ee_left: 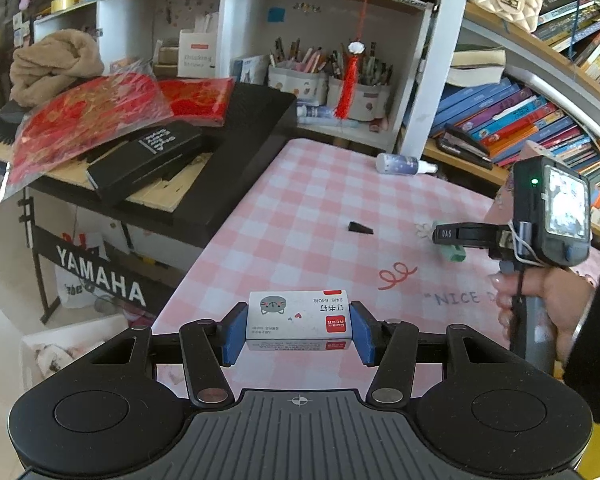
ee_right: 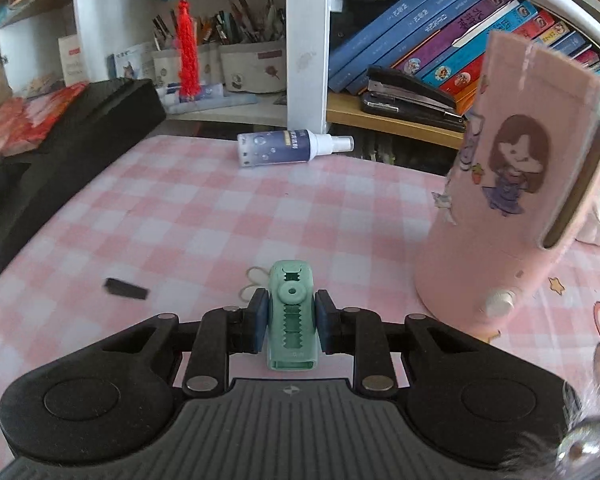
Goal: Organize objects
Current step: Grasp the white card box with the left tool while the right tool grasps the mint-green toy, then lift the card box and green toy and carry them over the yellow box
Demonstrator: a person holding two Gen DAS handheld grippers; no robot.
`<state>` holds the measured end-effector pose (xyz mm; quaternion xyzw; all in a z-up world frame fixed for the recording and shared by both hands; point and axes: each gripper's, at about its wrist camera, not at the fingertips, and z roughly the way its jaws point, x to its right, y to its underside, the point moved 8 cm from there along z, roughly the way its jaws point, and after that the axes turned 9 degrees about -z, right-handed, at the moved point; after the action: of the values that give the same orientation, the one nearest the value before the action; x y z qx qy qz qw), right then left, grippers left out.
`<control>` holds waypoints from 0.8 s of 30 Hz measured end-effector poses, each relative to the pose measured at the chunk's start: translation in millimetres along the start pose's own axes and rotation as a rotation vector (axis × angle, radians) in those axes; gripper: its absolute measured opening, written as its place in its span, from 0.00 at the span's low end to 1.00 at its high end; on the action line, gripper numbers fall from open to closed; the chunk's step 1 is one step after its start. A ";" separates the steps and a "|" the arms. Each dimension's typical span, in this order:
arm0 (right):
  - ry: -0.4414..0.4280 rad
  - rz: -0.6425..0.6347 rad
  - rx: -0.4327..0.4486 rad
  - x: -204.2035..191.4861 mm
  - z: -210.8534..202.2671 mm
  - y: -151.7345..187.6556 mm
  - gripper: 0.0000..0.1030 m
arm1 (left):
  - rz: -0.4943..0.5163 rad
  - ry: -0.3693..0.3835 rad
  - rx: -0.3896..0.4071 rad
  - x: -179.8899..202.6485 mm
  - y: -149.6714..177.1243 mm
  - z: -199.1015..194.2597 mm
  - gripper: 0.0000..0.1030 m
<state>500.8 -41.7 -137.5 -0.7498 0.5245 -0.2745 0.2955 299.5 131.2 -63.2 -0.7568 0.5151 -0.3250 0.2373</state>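
In the left wrist view, the left gripper pinches a small white cardboard staple box with a grey cat face and red labels between its blue pads, which press on the box's two short ends; the box's long axis runs crosswise from pad to pad, its printed top facing up and its print upside down. Ahead and to the right, a small black wedge-shaped piece lies on the pink-and-white checked tablecloth. Further right, the right gripper is seen side-on, its tips partly hiding a green thing. In the right wrist view, the right gripper is closed on a mint-green plastic clip dispenser with a toothed slot, long axis pointing straight ahead. Right of it stands a pink cylindrical case with a cartoon girl sticker, blurred at its edge.
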 end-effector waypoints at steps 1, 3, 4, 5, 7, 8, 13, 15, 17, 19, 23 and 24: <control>-0.008 0.004 0.002 -1.0 -6.2 0.0 0.22 | 0.004 0.007 0.003 1.6 -0.1 -1.2 0.50; -0.021 0.009 0.005 -3.2 -22.0 1.0 0.22 | 0.011 0.022 0.007 4.4 0.2 -4.3 0.50; -0.029 0.012 0.009 -4.7 -30.8 1.9 0.22 | 0.014 0.029 0.010 5.5 0.6 -6.4 0.50; -0.041 0.013 0.016 -6.4 -41.2 2.6 0.22 | 0.016 0.033 0.012 6.2 1.2 -8.7 0.50; -0.055 0.006 0.030 -9.5 -59.8 3.7 0.22 | 0.017 0.043 0.015 6.2 4.1 -13.9 0.50; -0.063 0.001 0.036 -10.8 -69.9 4.8 0.22 | 0.015 0.047 0.016 6.0 5.7 -16.5 0.50; -0.105 -0.009 0.054 -17.8 -122.1 16.0 0.22 | 0.000 0.081 0.016 4.7 18.7 -33.7 0.50; -0.120 -0.018 0.057 -20.0 -142.0 23.9 0.22 | 0.002 0.096 0.017 4.9 24.2 -41.9 0.50; -0.130 -0.015 0.046 -20.9 -159.2 34.5 0.22 | 0.003 0.110 0.019 5.2 29.8 -50.5 0.50; -0.132 -0.013 0.037 -21.0 -172.7 44.7 0.22 | 0.003 0.123 0.020 4.9 35.5 -59.1 0.50; -0.119 -0.028 0.040 -23.8 -202.8 67.3 0.22 | 0.010 0.146 0.019 5.0 46.8 -75.0 0.50; -0.116 -0.025 0.040 -25.0 -210.0 73.4 0.22 | 0.016 0.152 0.021 5.5 49.6 -79.3 0.50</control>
<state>296.0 -70.8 -52.0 -0.7650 0.4914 -0.2445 0.3370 211.5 106.3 -42.7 -0.7232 0.5344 -0.3847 0.2082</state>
